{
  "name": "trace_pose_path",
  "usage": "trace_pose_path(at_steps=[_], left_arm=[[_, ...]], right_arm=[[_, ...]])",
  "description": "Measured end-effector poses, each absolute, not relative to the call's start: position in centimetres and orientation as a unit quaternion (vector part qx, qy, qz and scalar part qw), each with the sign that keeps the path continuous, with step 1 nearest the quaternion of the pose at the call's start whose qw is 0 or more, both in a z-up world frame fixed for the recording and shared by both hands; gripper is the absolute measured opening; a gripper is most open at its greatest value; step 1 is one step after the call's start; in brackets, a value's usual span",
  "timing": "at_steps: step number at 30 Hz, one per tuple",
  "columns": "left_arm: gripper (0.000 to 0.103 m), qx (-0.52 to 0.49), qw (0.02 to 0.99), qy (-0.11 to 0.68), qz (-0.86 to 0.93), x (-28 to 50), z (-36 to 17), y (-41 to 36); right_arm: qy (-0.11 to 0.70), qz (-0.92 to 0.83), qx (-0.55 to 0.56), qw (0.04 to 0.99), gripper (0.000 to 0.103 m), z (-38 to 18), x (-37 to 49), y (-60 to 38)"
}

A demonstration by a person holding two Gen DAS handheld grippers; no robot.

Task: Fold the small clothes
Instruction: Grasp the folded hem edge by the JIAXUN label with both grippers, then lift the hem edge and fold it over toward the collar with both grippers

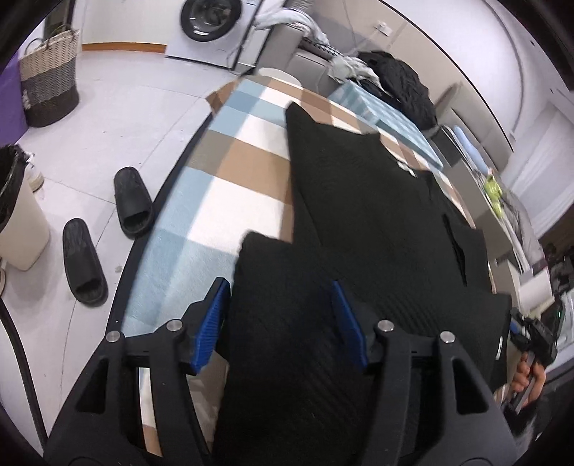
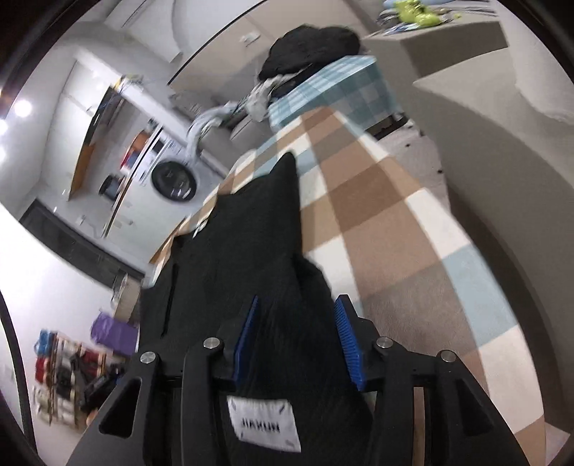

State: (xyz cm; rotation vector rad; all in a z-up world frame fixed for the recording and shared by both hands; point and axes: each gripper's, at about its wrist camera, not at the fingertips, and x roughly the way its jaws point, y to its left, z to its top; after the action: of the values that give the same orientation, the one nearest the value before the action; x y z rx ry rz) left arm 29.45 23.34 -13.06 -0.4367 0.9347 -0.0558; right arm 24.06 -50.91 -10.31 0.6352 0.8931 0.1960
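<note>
At the far left of your left wrist view a woven basket [image 1: 50, 77] stands on the pale floor, with a pair of black slippers [image 1: 107, 233] nearer the table and a washing machine [image 1: 211, 21] at the back. The black garment [image 1: 376, 215] lies spread on the checked tablecloth [image 1: 222, 179], one folded flap of it reaching back between your fingers. Your left gripper [image 1: 281, 315] has its blue pads parted, with cloth lying between them but the left pad clear of the fabric: released, not pinching. At the right edge, a hand [image 1: 529, 380] holds the other tool.

In your right wrist view the same garment runs up the middle of the cloth, with bare brown, white and blue checks to its right. Your right gripper [image 2: 299, 333] stands over a bunched fold; the pads flank it, and I cannot tell whether they press on it. A white label [image 2: 263, 423] sewn on the fabric sits low between the fingers; its dark lettering appears upside down and too blurred to read.
</note>
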Motion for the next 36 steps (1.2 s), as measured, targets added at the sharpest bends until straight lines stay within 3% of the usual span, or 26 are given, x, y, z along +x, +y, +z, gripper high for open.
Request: trace_pose_path(at_steps=[7,9,11,16,30,33,36], left_arm=[[0.055,-0.193,0.874,0.446,-0.029,30.3,-13.5,22.2],[0.049,-0.196,0.873,0.445,-0.031,30.7,-13.6,22.2],[0.027,-0.208,0.869,0.447,-0.039,30.9,-13.9,22.1],[0.017,-0.183,0.875,0.448,-0.036,30.3,-14.0,21.2],[0.018,-0.178,0.877,0.445,-0.037,25.8,-13.8,21.1],[0.040,-0.192,0.876,0.442,-0.013,25.3,-13.8,21.8],[0.049,-0.217,0.872,0.439,0.007,24.6,-13.8,22.8]], right_arm=[[0.441,0.105,0.244,0.857,0.042,-10.7,25.4,-48.4],[0.444,0.102,0.238,0.858,0.031,-10.8,26.0,-48.2],[0.447,0.110,0.229,0.857,0.025,-10.9,26.4,-47.8],[0.468,0.118,0.191,0.854,0.014,-11.0,26.3,-46.9],[0.478,0.110,0.183,0.852,0.013,-10.6,22.8,-46.8],[0.474,0.102,0.190,0.854,0.028,-10.6,22.7,-47.1],[0.466,0.095,0.198,0.857,0.043,-10.1,22.0,-48.0]])
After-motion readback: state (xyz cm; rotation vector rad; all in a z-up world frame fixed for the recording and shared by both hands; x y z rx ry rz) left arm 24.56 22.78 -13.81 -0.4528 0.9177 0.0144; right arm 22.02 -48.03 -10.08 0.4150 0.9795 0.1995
